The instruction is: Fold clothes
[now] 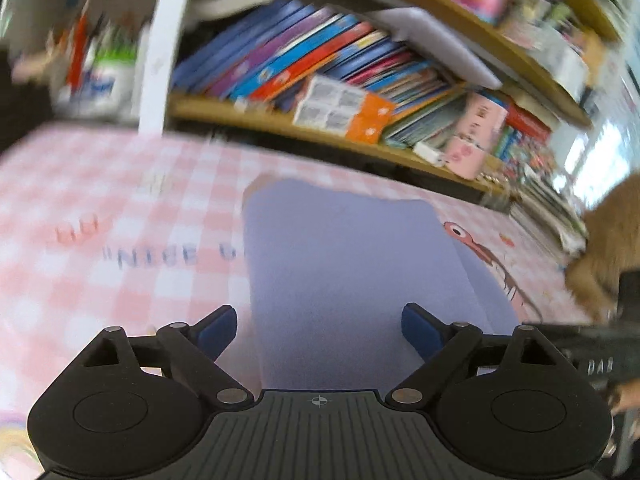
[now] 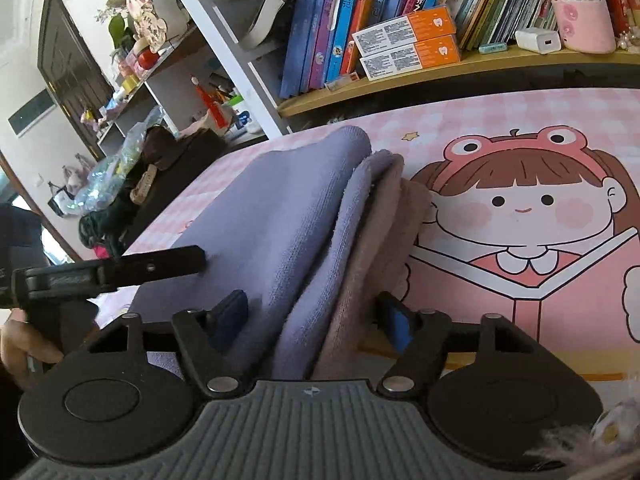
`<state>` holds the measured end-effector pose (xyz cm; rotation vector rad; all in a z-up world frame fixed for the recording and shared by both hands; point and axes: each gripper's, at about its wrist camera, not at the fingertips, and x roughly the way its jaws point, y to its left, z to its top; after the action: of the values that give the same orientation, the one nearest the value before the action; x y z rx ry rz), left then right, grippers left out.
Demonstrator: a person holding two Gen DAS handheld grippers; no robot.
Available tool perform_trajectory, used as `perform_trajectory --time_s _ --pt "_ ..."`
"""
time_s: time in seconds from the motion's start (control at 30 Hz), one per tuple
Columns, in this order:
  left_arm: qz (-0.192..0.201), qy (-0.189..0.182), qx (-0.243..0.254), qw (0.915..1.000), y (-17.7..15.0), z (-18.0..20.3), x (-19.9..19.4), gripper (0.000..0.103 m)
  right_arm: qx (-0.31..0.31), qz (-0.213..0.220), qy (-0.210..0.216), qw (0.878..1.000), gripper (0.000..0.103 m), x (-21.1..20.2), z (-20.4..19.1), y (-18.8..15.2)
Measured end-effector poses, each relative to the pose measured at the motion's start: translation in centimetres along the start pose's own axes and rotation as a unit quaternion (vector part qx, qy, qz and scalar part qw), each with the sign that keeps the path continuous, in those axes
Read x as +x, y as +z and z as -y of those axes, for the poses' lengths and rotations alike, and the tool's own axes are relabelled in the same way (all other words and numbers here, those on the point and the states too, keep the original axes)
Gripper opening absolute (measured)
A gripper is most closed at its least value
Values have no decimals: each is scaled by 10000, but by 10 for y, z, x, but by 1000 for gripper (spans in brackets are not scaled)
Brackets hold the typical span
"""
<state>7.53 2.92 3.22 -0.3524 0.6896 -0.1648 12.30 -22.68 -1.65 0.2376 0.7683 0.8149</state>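
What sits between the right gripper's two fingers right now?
The folded purple cloth and a pinkish layer beside it run between the right gripper fingers, seen in the right wrist view.

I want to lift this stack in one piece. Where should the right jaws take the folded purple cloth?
Probably at the near end of the folded purple cloth, where its layered edges bunch into a raised ridge. Come from the near side, along the pink checked table cover, one jaw either side of the ridge. The right gripper already straddles it, jaws open, so closing there should catch all layers.
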Motion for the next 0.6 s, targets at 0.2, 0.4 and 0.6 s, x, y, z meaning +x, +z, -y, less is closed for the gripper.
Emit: perform_trajectory --time_s 0.2,0.4,0.6 --pt "34 -19 -160 9999 -10 12 3 74 -318 236 3 9992 32 -9 -8 0" --pt "122 28 517 9986 -12 34 -13 73 -1479 563 -431 9865 29 -22 -38 -10" --pt "-100 -53 10 9999 -10 11 -7 81 -762 358 -218 9962 45 -18 -17 -6"
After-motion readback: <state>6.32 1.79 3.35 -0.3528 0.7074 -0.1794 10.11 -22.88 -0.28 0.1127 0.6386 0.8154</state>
